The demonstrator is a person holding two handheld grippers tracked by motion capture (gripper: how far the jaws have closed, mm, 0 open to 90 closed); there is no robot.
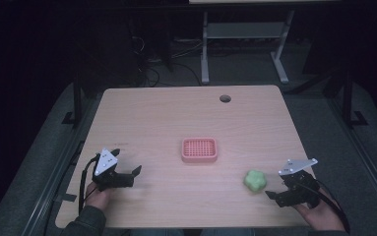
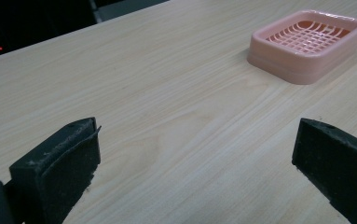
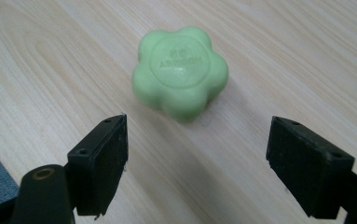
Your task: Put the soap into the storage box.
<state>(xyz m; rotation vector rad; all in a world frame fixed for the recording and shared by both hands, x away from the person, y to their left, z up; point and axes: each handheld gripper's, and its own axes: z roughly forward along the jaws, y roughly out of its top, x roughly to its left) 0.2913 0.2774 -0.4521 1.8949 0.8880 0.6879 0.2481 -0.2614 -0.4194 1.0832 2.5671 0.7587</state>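
Observation:
A green flower-shaped soap (image 1: 255, 181) lies on the wooden table (image 1: 166, 118), right of centre near the front. My right gripper (image 1: 280, 188) stands open just to its right, jaws pointing at it; in the right gripper view the soap (image 3: 180, 72) sits a little beyond the gap between the jaws, untouched. A pink slotted soap dish (image 1: 199, 150) rests at the table's middle. My left gripper (image 1: 126, 164) is open at the front left, nothing between its jaws; its own view shows the dish (image 2: 306, 44) far off at the upper right.
A round cable hole (image 1: 225, 98) sits near the table's far edge. Beyond the table are the legs of another desk (image 1: 245, 44) and cables on a dark floor. Metal rails run along both sides of the table.

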